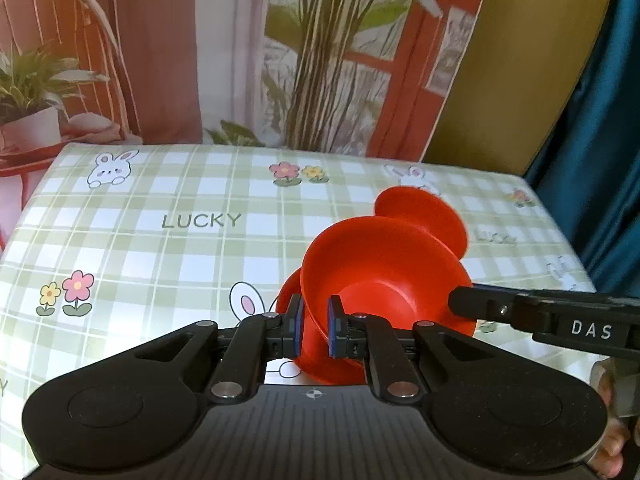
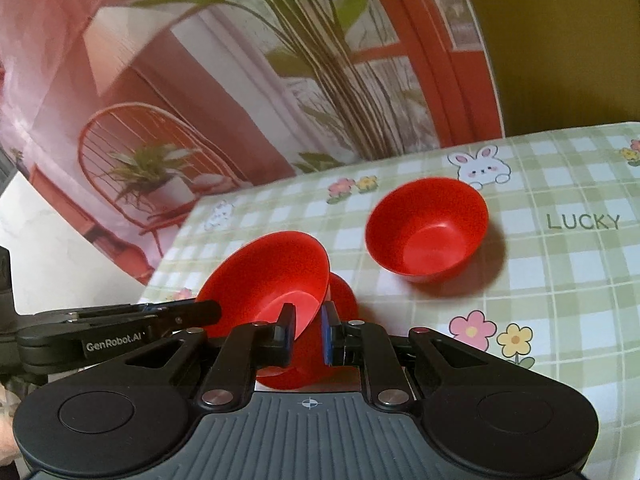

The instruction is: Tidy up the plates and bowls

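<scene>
In the left wrist view my left gripper [image 1: 314, 330] is shut on the near rim of a red bowl [image 1: 384, 276], held tilted above the table. My right gripper [image 1: 464, 304] reaches in from the right and touches the bowl's far rim. A second red bowl [image 1: 424, 212] lies behind it. In the right wrist view my right gripper [image 2: 308, 334] is shut on the rim of the tilted red bowl [image 2: 268, 276], with my left gripper [image 2: 200, 310] at its left rim. Another red piece [image 2: 342, 296] sits under it. A separate red bowl [image 2: 428, 228] rests upright on the table.
The table carries a green checked cloth [image 1: 160, 240] with rabbits, flowers and "LUCKY" print. A printed backdrop [image 1: 240, 60] with a chair and plants hangs behind the far edge. A blue curtain [image 1: 600, 160] hangs at the right.
</scene>
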The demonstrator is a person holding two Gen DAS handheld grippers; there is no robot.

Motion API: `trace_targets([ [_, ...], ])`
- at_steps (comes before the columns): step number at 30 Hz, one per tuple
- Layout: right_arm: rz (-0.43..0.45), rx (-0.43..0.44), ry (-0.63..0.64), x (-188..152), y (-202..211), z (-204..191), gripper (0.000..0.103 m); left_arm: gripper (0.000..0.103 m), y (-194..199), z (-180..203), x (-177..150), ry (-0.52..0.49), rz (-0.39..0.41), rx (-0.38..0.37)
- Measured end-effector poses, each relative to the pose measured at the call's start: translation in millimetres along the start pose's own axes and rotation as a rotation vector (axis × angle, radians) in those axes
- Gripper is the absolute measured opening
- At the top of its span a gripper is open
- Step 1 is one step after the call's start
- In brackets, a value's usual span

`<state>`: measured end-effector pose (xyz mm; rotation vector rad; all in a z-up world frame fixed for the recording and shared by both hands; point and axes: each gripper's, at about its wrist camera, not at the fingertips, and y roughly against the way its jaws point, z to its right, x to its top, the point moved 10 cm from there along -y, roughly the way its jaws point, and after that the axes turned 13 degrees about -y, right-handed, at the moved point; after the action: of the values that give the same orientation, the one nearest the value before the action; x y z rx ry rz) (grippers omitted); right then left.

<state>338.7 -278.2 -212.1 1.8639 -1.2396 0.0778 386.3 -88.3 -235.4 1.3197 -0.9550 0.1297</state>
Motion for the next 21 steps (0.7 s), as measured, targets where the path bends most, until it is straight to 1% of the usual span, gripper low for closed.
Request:
trace_targets([
  [3, -0.012, -0.02, 0.018, 0.1, -12.2, 2.8, 0.014, 0.012, -7.9, 1.1, 0.3, -0.019, -0.014, 0.024],
  [9, -0.037, -0.032, 0.027, -3.2, -27.3, 5.0, 0.014, 0.013, -16.8, -5.5, -2.1, -0.014, -0.03, 0.033],
  [14, -0.042, -0.049, 0.048, -5.9, -33.8, 6.5, 0.014, 0.013, -19.2, -9.5, -4.6, 0.003, -0.03, 0.027],
  [21, -0.053, -0.062, 0.046, -9.1, -38.8, 10.8, 0.014, 0.013, -22.7, -8.6, -6.5, 0.011, -0.032, 0.022],
])
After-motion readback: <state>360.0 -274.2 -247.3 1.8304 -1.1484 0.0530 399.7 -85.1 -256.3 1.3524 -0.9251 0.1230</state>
